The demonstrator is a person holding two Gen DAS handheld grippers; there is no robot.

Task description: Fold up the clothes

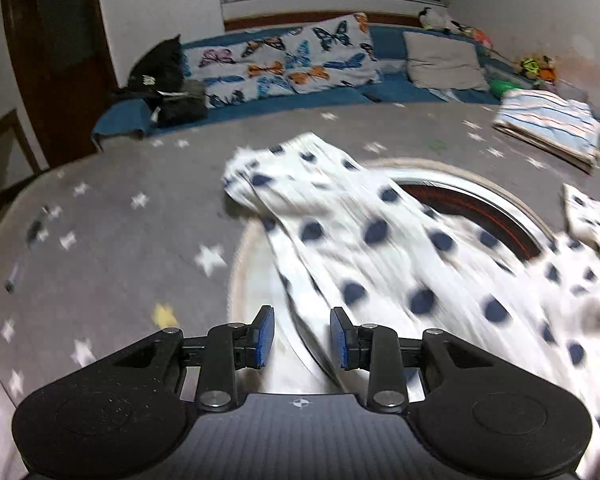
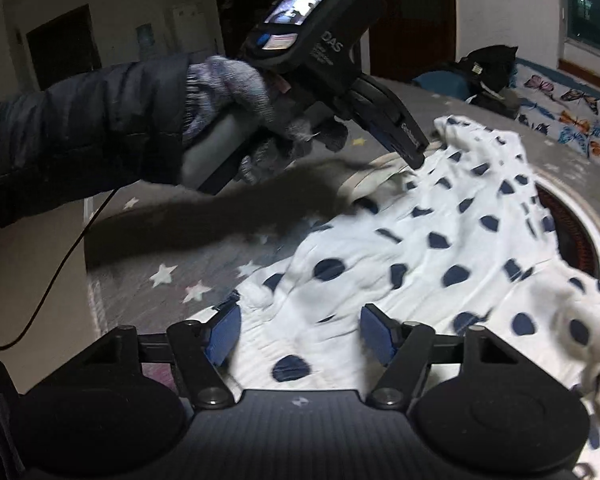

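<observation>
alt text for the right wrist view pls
A white garment with navy dots lies spread on a grey star-print cloth, between the open right gripper fingers. Beyond, a gloved hand holds the left gripper at the garment's far edge.

Both wrist cameras look forward over their own fingers, low and close above the polka-dot garment [image 1: 380, 240]; the right view, facing leftward, also catches the left gripper [image 2: 414, 152].
</observation>
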